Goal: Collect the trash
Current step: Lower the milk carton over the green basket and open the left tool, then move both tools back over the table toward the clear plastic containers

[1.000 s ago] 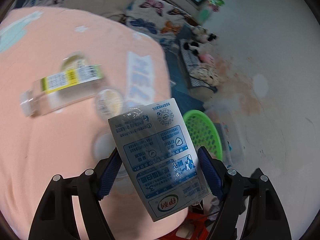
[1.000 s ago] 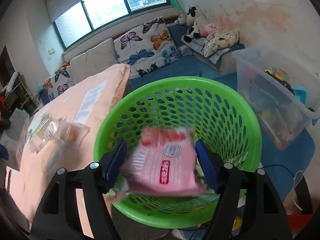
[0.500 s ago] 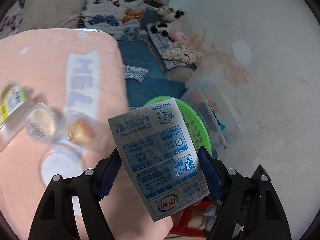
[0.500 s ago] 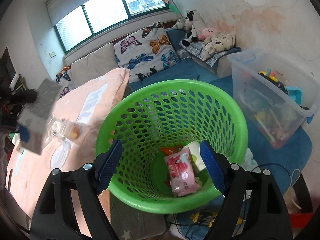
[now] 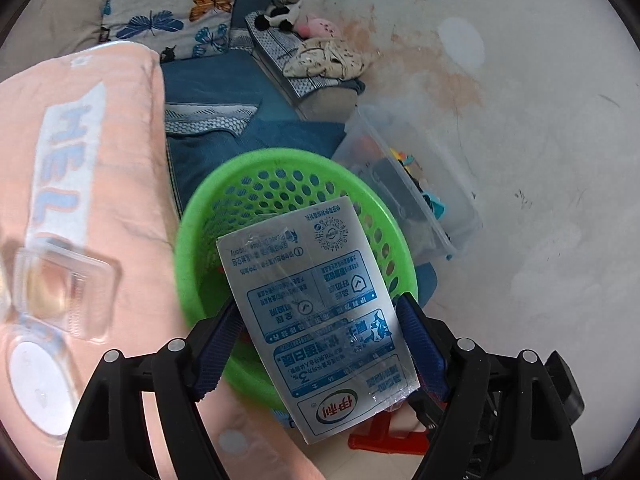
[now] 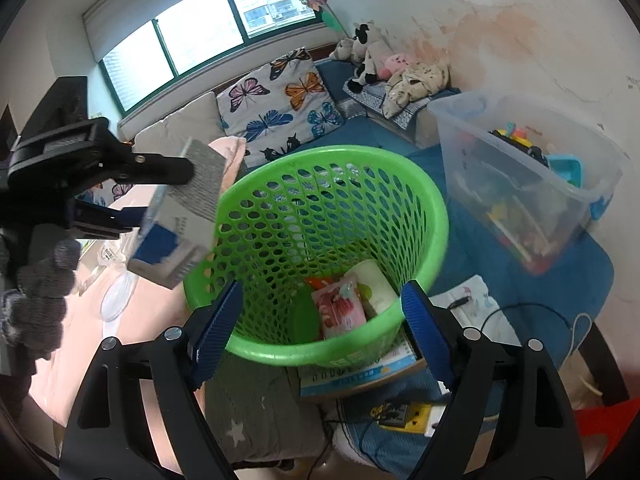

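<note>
Left gripper point(image 5: 318, 346): clenched across the milk carton point(image 5: 316, 320), holding it just ahead, over the near rim of the green basket point(image 5: 200, 216), seemingly for dropping.
Right gripper point(image 6: 320, 332): released, nothing between its blue pads; basket directly ahead and below.
Basket contents: pink wrapper point(image 6: 340, 312) and pale cup point(image 6: 374, 284) at the bottom.
Hidden: carton's far face; blurred clear containers point(image 5: 60, 280) on the peach bed to the left.

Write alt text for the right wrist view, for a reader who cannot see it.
The open, empty right gripper looks down into a green perforated basket holding a pink packet and other trash. At left, the left gripper carries a milk carton at the basket's rim, above a peach blanket.
</note>
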Demonstrator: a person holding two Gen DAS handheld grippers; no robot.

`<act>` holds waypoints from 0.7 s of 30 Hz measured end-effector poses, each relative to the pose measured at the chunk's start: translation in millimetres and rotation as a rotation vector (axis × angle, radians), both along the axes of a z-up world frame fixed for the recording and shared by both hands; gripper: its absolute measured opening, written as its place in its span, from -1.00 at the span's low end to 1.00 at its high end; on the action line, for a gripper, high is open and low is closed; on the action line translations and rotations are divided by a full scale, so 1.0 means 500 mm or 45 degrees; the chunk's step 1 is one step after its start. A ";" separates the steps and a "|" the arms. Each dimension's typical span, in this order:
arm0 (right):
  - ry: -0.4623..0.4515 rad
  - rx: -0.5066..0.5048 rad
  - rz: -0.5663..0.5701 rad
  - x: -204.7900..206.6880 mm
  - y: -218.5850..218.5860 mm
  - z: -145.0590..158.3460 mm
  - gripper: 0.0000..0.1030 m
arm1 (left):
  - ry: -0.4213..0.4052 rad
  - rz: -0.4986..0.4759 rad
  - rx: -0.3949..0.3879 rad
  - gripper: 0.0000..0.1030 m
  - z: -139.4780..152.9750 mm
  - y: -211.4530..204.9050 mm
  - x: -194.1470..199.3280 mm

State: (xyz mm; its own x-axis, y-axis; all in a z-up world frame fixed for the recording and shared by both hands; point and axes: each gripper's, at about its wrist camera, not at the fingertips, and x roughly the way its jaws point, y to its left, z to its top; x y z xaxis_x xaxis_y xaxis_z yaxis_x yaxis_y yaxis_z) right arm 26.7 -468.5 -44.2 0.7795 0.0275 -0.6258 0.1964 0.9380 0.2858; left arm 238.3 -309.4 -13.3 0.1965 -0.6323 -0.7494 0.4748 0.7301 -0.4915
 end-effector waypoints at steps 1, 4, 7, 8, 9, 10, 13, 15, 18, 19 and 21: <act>0.001 0.002 -0.001 -0.001 -0.001 -0.001 0.58 | -0.005 -0.006 0.003 0.47 -0.003 -0.004 -0.001; 0.005 0.008 0.001 -0.004 0.001 -0.005 0.58 | -0.018 -0.022 0.011 0.53 -0.008 -0.014 -0.005; 0.000 0.015 0.006 -0.006 0.009 -0.006 0.58 | -0.012 -0.033 -0.011 0.61 -0.009 -0.014 -0.008; -0.002 0.016 0.008 -0.007 0.013 -0.004 0.58 | -0.015 -0.035 -0.016 0.61 -0.008 -0.010 -0.010; -0.006 0.016 0.012 -0.009 0.017 -0.003 0.58 | -0.022 -0.034 -0.011 0.61 -0.007 -0.008 -0.013; -0.008 0.016 0.016 -0.009 0.021 -0.001 0.58 | -0.027 -0.034 -0.014 0.61 -0.004 -0.003 -0.017; -0.018 0.009 0.039 -0.012 0.037 0.008 0.58 | -0.059 -0.027 -0.033 0.61 0.009 0.018 -0.027; -0.024 -0.002 0.063 -0.013 0.052 0.016 0.58 | -0.096 -0.004 -0.035 0.61 0.020 0.046 -0.035; -0.032 -0.010 0.099 -0.013 0.074 0.023 0.58 | -0.130 0.020 -0.034 0.61 0.028 0.085 -0.046; -0.034 -0.014 0.113 -0.012 0.082 0.026 0.58 | -0.141 0.031 -0.032 0.61 0.030 0.098 -0.051; -0.038 -0.018 0.139 -0.008 0.101 0.030 0.58 | -0.157 0.054 -0.024 0.61 0.032 0.130 -0.058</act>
State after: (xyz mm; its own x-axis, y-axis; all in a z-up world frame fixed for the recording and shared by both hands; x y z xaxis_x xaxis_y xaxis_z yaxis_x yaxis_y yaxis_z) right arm 22.5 -418.2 -29.2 0.7909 0.1041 -0.6031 0.0846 0.9573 0.2763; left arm 209.2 -244.5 2.5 0.3132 -0.6351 -0.7060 0.5011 0.7420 -0.4452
